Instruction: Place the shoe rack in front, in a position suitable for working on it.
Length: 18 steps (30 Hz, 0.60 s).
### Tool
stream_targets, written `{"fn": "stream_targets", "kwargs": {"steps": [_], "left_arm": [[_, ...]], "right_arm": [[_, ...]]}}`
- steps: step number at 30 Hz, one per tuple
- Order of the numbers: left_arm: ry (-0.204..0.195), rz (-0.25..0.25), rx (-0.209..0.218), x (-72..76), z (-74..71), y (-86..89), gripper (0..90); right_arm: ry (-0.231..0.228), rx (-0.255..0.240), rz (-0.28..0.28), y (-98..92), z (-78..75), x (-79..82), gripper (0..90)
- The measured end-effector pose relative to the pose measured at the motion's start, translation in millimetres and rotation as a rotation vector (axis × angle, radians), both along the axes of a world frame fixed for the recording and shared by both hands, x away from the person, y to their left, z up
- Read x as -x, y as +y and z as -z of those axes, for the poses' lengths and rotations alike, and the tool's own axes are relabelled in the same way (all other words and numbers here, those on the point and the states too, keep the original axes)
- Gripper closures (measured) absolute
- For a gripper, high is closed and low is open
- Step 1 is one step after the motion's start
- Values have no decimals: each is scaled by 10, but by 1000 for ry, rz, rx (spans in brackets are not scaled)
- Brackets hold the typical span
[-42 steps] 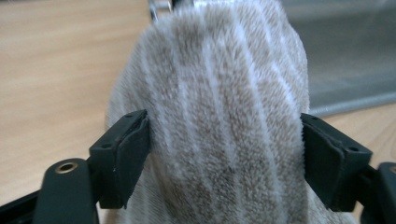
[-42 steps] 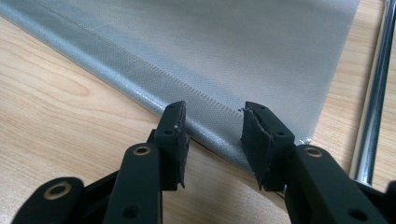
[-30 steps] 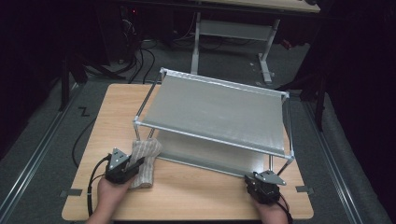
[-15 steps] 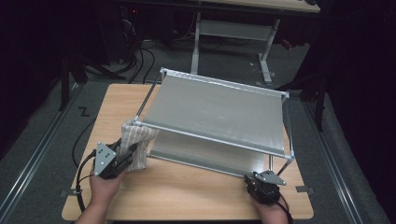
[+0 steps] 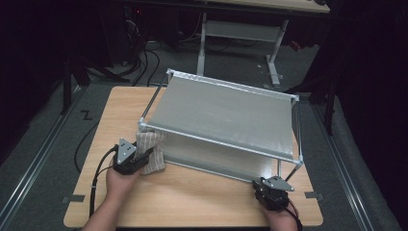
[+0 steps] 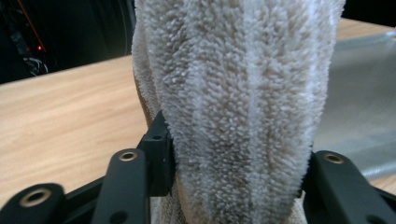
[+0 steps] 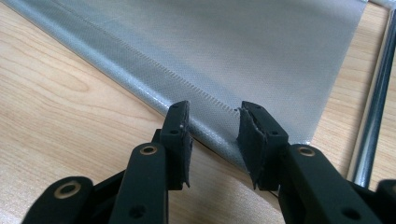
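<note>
A beige terry towel (image 5: 152, 153) (image 6: 243, 93), folded thick, stands at the front left corner of a two-shelf metal rack (image 5: 226, 113) on the wooden table (image 5: 192, 199). My left gripper (image 5: 143, 157) (image 6: 238, 149) is shut on it; its jaws have just been closing and squeeze the towel's lower part. My right gripper (image 5: 270, 182) (image 7: 212, 126) is at the rack's front right corner. Its jaws have just been closing but stand open, with the hem of the grey lower shelf (image 7: 243, 56) just beyond the tips and nothing pinched.
A chrome rack post (image 7: 373, 116) rises right beside my right gripper. The grey top shelf overhangs the lower one (image 5: 211, 155). Bare table lies in front between my hands. A metal desk frame (image 5: 240, 33) and floor cables (image 5: 144, 53) sit behind the table.
My left hand swung the towel from lying out on the table to up against the rack's front left post. The right hand has stayed put.
</note>
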<state>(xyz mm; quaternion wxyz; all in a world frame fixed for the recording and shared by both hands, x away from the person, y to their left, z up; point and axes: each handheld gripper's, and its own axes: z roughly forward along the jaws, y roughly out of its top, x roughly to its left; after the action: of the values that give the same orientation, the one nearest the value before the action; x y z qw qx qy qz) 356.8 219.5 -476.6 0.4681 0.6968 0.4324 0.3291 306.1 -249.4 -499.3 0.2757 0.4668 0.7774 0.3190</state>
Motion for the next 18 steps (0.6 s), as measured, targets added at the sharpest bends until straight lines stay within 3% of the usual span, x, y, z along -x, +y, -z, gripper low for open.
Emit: {"fn": "stream_targets", "kwargs": {"steps": [1, 2, 3, 5, 7, 13, 15, 18], "left_arm": [[0, 0, 0, 0, 0, 0, 533], [34, 6, -14, -1, 61, 18, 537], [34, 6, -14, -1, 61, 18, 543], [88, 9, -40, 4, 162, 22, 547], [109, 12, -55, 14, 220, 34, 557], [104, 7, -47, 46, 177, 52, 596], [84, 7, -41, 63, 116, 58, 598], [17, 10, -27, 100, -64, 78, 605]], "right_arm": [[-1, 0, 2, 1, 1, 1, 639], [-1, 1, 3, 3, 1, 3, 639], [-1, 1, 3, 3, 1, 3, 639], [-1, 1, 6, 7, 1, 5, 638], [-3, 3, 5, 7, 1, 4, 639], [-2, 3, 5, 7, 0, 3, 638], [-3, 3, 6, 8, 1, 4, 639], [-6, 8, 4, 8, 2, 1, 639]]}}
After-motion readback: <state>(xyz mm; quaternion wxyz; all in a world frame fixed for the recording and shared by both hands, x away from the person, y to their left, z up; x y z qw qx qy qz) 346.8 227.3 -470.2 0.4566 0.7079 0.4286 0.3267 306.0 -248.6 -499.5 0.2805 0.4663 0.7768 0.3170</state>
